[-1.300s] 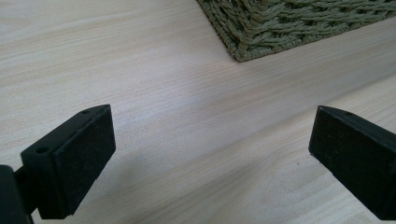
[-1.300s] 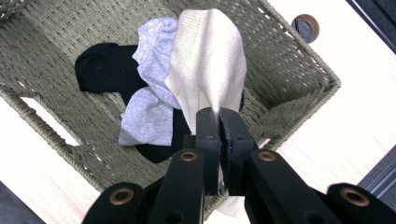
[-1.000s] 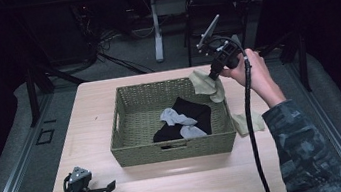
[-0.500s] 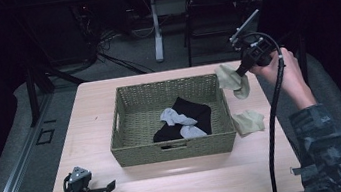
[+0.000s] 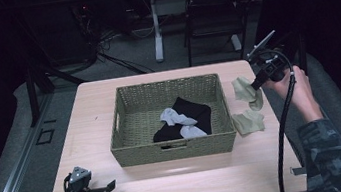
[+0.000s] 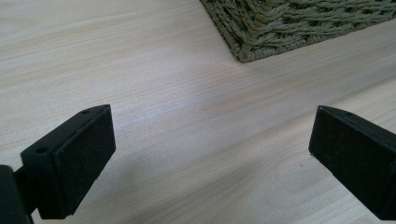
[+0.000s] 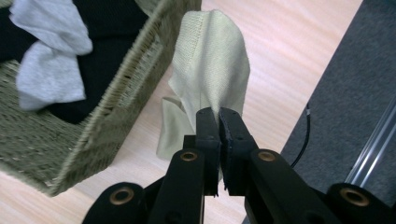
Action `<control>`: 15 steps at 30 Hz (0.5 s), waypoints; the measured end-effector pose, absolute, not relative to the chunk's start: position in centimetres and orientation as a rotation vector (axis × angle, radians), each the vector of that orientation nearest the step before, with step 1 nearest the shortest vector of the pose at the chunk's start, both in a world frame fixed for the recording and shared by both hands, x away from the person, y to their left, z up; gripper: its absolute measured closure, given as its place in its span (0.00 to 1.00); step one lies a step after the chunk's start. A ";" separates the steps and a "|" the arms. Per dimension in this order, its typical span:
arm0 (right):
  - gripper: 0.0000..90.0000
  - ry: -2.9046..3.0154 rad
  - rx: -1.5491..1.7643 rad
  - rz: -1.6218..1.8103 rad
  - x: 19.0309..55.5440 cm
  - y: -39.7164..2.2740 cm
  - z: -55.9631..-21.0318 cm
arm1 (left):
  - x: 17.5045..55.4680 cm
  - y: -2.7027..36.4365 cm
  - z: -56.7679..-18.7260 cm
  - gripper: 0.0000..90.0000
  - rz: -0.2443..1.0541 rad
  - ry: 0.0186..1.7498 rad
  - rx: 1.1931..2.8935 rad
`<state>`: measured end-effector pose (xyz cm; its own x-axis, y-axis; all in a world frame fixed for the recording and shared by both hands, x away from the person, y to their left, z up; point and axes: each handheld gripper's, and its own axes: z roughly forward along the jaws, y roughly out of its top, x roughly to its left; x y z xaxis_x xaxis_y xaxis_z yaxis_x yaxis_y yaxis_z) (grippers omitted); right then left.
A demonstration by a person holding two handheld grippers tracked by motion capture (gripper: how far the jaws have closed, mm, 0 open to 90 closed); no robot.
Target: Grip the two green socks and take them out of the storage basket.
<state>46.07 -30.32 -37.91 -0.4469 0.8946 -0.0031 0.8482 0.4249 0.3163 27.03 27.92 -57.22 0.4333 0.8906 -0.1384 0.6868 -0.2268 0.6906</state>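
Nearby, wicker basket (image 5: 176, 148), second sock (image 5: 249, 121)

The table (image 5: 90, 112) carries 1 woven basket (image 5: 176, 148), and inside it lie 2 grey socks (image 5: 176, 116) and 1 black garment (image 5: 195, 110). Outside the basket there are 2 pale green socks, 1 hanging (image 5: 247, 91) and 1 lying on the tabletop (image 5: 249, 121). There are 2 grippers, 1 left (image 5: 112, 185) and 1 right (image 5: 256, 85)

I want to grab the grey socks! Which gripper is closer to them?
Right. The right gripper hangs just past the basket's right wall, shut on a beige sock. The left gripper sits by the table's near-left corner, farther from the grey socks.
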 end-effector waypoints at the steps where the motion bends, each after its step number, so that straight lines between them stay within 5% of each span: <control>1: 0.97 2.504 1.564 0.406 46.3 -30.4 -39.1 | 27.0 27.9 -57.2 0.01 0.374 1.327 1.992; 15: 0.97 2.526 1.605 0.363 47.5 -30.1 -44.0 | 27.0 28.0 -57.2 0.01 0.374 1.329 1.997</control>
